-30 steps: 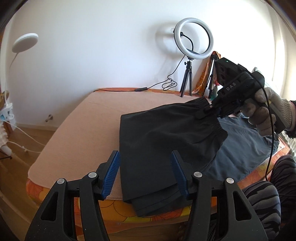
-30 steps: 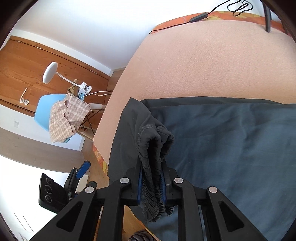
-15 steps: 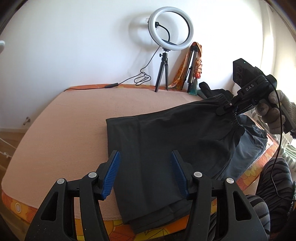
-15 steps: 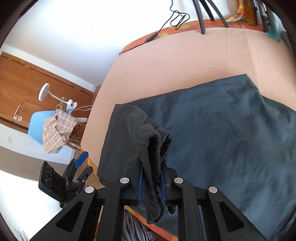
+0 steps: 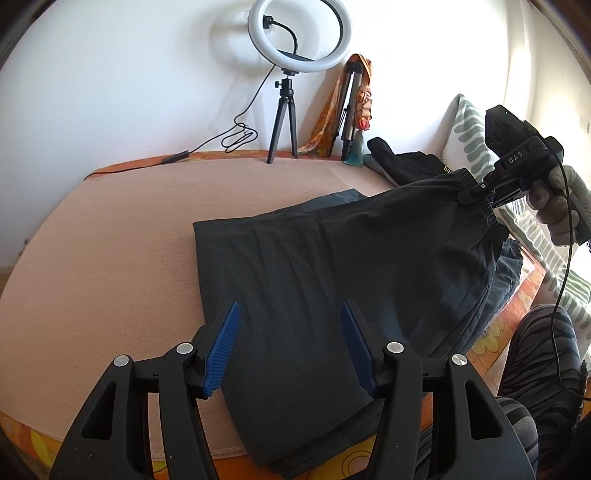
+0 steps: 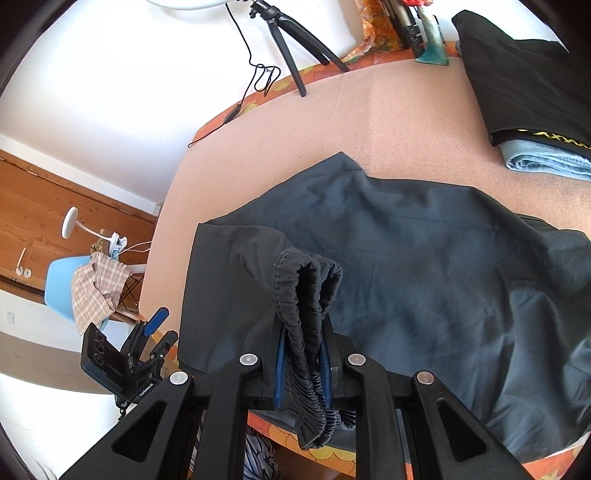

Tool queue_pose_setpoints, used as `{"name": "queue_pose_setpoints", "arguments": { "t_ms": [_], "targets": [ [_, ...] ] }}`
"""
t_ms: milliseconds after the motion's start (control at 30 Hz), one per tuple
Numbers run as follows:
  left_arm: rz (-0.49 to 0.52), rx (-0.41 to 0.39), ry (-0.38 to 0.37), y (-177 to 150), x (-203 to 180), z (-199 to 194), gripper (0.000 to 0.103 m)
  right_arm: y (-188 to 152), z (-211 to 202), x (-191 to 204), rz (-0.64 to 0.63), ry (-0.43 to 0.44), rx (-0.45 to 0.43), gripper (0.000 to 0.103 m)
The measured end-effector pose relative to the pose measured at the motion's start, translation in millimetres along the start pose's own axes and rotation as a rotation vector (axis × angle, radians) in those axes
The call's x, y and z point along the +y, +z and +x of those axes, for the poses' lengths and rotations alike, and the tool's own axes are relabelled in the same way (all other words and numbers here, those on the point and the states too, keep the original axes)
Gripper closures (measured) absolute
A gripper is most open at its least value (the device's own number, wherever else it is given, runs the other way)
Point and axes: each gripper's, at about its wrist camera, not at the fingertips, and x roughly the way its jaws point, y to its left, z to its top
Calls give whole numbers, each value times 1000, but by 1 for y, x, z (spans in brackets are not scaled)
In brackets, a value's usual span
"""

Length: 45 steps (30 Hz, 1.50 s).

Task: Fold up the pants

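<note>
Left wrist view showed the right gripper (image 5: 480,199), held by a gloved hand (image 5: 557,206), clamped on the gathered waistband of the dark pants (image 5: 332,277), lifted over the bed (image 5: 110,240). The left gripper (image 5: 290,347) hovered with jaws apart, holding nothing. Since before, the waistband had travelled right. A ring light (image 5: 299,33) stood behind.

Right tongs (image 6: 303,363) pinch the bunched waistband of dark pants (image 6: 424,280) above the bed (image 6: 388,122).
</note>
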Motion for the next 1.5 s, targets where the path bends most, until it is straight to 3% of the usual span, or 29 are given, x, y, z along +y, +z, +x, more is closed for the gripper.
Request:
{"name": "queue_pose_setpoints", "arguments": {
  "t_ms": [233,700,1167,1500],
  "targets": [
    [21,10,-28,10,-18,9,47,-4,-23,-24,7,-58,-5,89],
    [23,31,-83,22,-40,22,47,-10,-85,-113,116,-203,-35,89],
    [60,85,-76,21,-53,32,44,-13,-88,-171,158,-342,-22,88],
    [60,137,-58,12,-55,39,44,-16,-80,-186,138,-414,-25,88]
  ]
}}
